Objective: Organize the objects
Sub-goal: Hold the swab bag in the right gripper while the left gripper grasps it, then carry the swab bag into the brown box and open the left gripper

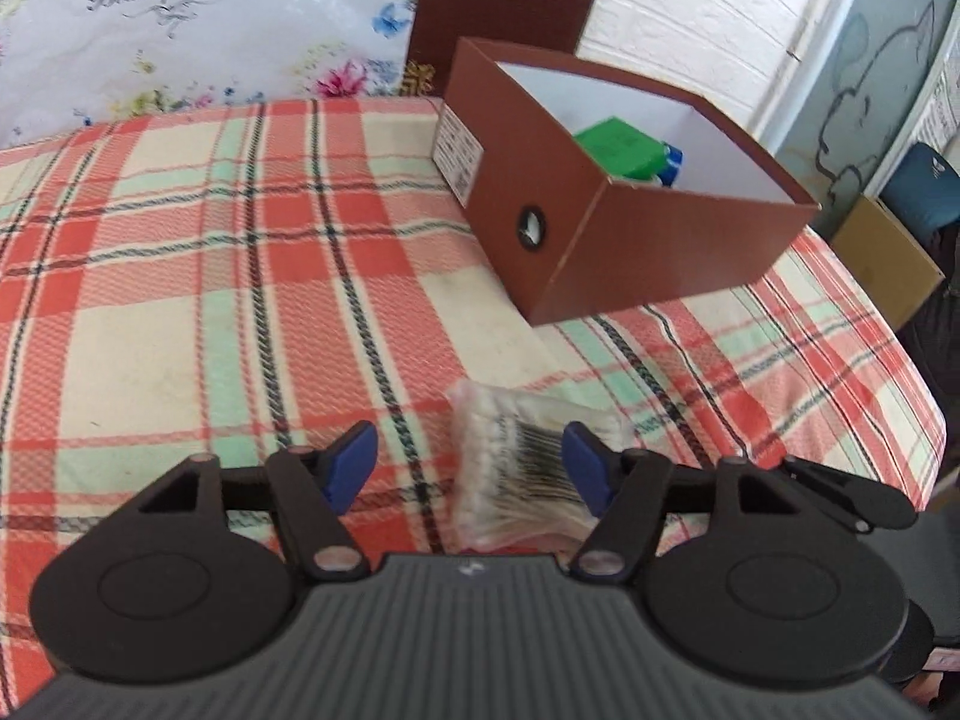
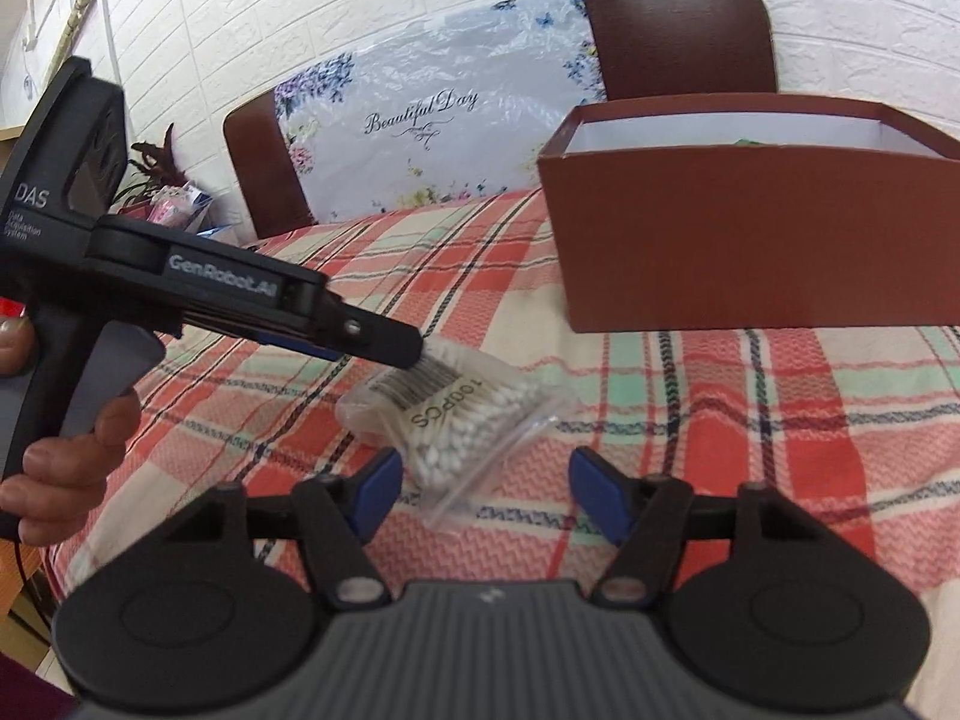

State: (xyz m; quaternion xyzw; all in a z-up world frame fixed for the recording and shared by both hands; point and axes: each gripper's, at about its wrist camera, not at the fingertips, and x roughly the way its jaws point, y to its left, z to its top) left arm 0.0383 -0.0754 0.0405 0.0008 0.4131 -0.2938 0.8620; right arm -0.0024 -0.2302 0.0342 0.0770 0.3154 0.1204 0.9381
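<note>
Open brown cardboard box (image 1: pixel 606 222) holds a green packet (image 1: pixel 618 150) (something blue beside it); left gripper (image 1: pixel 471 468) wide open around the clear cotton-swab bag (image 2: pixel 462 420), right gripper (image 2: pixel 480 489) open, empty.

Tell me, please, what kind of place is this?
Probably a room in a home, at a dining table. A plaid tablecloth covers the table, brown chairs stand against a white brick-pattern wall, and household items lie about: a bag of cotton swabs and a brown cardboard box.

A plaid-covered table (image 1: pixel 210 276) carried a brown box (image 1: pixel 630 240) and a swab bag (image 1: pixel 528 468).
</note>
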